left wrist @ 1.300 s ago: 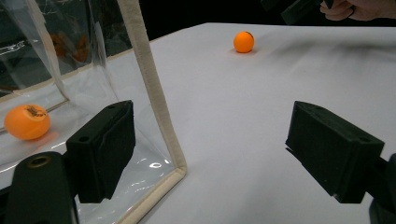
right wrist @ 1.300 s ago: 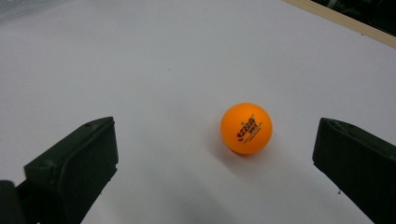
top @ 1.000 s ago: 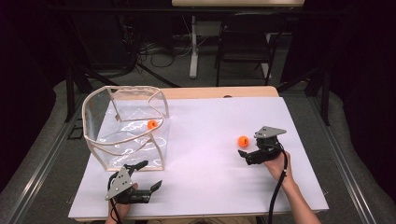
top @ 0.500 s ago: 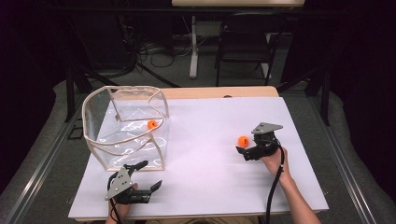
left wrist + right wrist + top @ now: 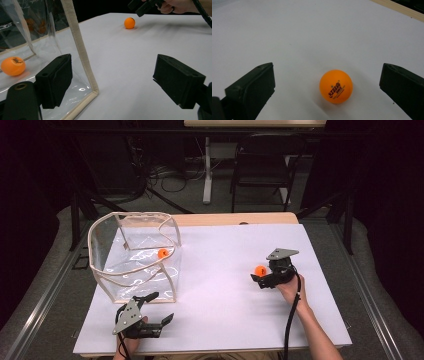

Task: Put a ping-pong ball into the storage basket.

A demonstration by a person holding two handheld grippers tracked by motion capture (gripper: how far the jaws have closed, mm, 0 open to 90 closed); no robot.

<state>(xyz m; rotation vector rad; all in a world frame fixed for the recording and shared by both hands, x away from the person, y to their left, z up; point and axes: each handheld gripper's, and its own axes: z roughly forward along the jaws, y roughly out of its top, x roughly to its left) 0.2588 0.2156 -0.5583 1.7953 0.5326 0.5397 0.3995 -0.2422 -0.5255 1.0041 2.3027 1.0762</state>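
1. Over the last second the right tool (image 5: 260,279) has moved in toward the loose orange ball (image 5: 259,269) on the white table (image 5: 225,320); earlier its jaws sat to the ball's right, now they stand just beside it.
2. In the right gripper view the ball (image 5: 336,86) lies between the two black jaws, which are spread wide and touch nothing. I judge the approach nearly done and the closing not yet begun.
3. The left tool (image 5: 155,312) has not shifted: it rests near the table's front edge, jaws apart and empty, beside the clear bag (image 5: 107,270).
4. A second orange ball (image 5: 162,253) already sits inside that bag, so the work looks like carrying balls into it, one finished, one in hand.
5. The near ball carries dark printed lettering with small stars above it; the characters are too small to read with certainty. The ball in the bag (image 5: 13,66) shows a dark mark, unreadable.
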